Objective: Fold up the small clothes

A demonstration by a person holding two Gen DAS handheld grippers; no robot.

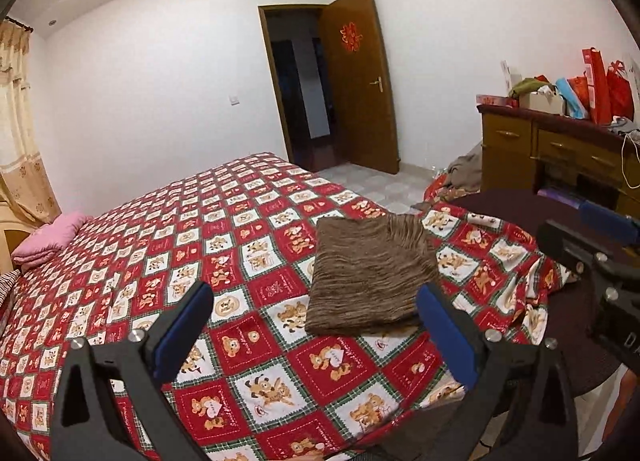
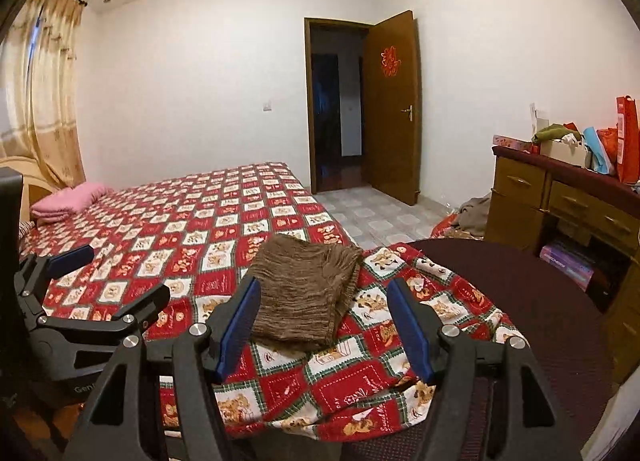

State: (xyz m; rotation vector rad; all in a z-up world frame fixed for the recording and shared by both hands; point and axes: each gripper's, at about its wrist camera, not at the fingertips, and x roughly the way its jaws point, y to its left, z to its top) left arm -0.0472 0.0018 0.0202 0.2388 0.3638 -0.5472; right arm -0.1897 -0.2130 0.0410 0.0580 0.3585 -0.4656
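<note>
A brown ribbed garment point(image 1: 370, 273) lies folded into a flat rectangle on the red patchwork bedspread point(image 1: 224, 229), near the bed's front corner. My left gripper point(image 1: 316, 301) hangs above the bed just short of it, open, with nothing between its blue pads point(image 1: 182, 335). In the right wrist view the same folded garment point(image 2: 306, 293) lies ahead of my right gripper point(image 2: 324, 301), which is raised off it and open, blue pads point(image 2: 240, 329) apart and empty. The left gripper point(image 2: 68, 273) shows at that view's left edge, jaws apart.
A pink folded quilt point(image 1: 52, 235) lies at the bed's far left. A dark round table point(image 2: 520, 301) stands at the right, partly under the bedspread's corner. Behind it is a wooden desk point(image 2: 560, 197) piled with red bags. The door point(image 2: 394, 109) stands ajar beyond tiled floor.
</note>
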